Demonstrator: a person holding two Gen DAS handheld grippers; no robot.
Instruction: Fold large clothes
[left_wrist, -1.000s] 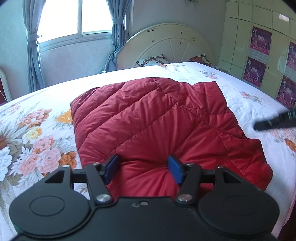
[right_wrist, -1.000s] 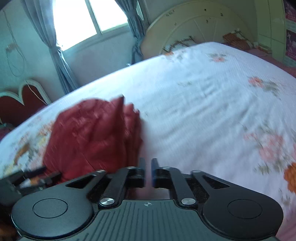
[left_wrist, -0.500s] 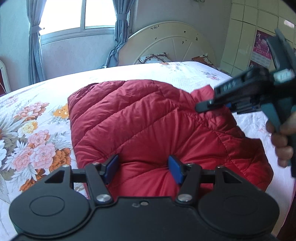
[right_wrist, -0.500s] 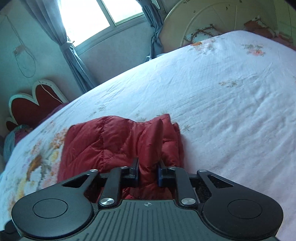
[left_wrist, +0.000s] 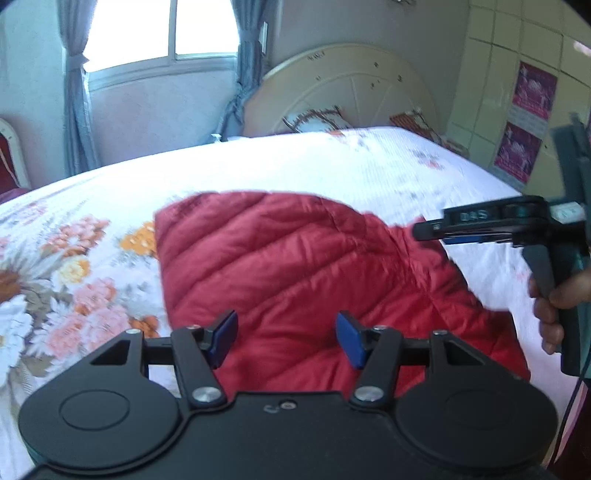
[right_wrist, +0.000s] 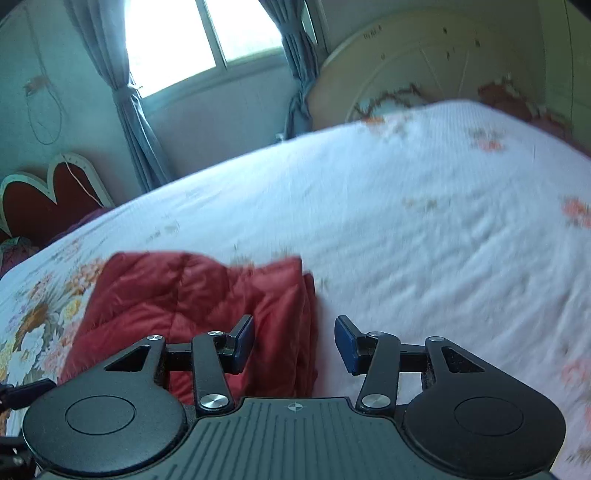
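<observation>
I am letting go with my right tongs (right_wrist: 293, 341), their jaws just opening off the red quilted jacket (left_wrist: 295, 280) lying folded on the bed (right_wrist: 424, 229), while my left tongs (left_wrist: 286, 338) are hovering wide and empty over it, ready for another fold.

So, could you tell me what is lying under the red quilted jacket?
The red quilted jacket lies on the floral bedsheet, which shows all around it. Whatever sits directly beneath or inside its folded layers is covered and cannot be seen.
</observation>
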